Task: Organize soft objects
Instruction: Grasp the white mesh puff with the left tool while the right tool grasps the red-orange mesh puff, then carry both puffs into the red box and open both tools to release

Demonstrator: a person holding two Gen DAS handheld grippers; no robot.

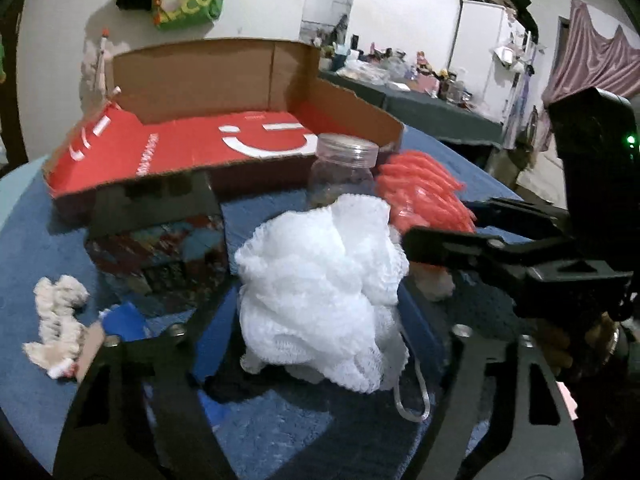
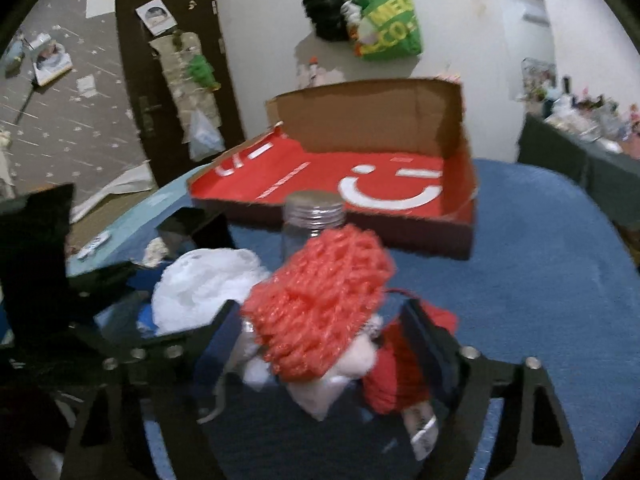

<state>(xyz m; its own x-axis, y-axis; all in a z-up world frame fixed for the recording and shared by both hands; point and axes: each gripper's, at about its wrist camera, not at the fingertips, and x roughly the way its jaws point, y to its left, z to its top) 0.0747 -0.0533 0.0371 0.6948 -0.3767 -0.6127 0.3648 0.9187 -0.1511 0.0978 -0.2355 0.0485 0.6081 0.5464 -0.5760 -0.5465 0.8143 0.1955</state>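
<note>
A white mesh bath sponge sits between the fingers of my left gripper, which is shut on its sides; its cord loop hangs below. The sponge also shows at the left in the right wrist view. My right gripper is shut on a soft doll with red yarn hair, a white face and red clothes. In the left wrist view the doll's hair shows between the black fingers of the right gripper.
A shallow open cardboard box with a red bottom lies behind on the blue cloth-covered table. A clear plastic jar stands in front of it. A patterned box and a whitish knotted rag lie left.
</note>
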